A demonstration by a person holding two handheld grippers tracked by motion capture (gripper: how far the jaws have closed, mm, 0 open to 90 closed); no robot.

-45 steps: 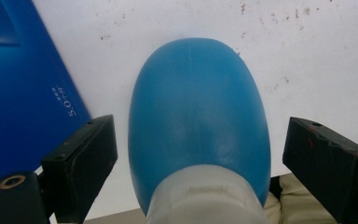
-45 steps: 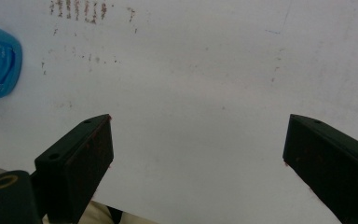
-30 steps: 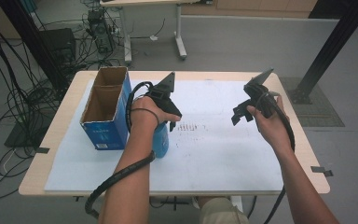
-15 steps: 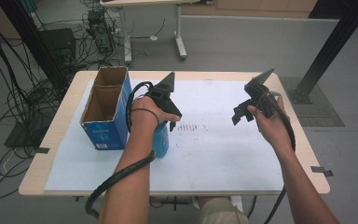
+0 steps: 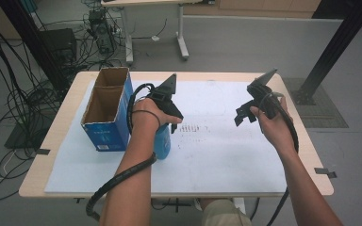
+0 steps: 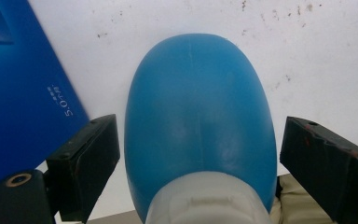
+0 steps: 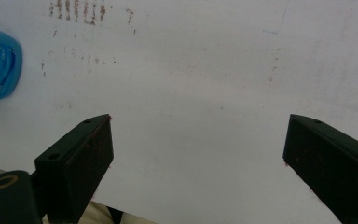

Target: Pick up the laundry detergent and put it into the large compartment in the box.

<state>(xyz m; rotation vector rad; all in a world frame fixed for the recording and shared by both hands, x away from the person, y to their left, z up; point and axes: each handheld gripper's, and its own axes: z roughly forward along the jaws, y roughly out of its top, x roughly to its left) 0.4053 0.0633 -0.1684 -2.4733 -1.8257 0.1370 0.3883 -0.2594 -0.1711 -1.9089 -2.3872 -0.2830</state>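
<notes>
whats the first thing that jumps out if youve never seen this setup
The blue bottle stands on the white sheet between the left gripper's jaws, which have just been closing around it, small gaps remaining. Beside it stands an open blue cardboard box, at the table's left. The right gripper hangs open over bare sheet.
</notes>
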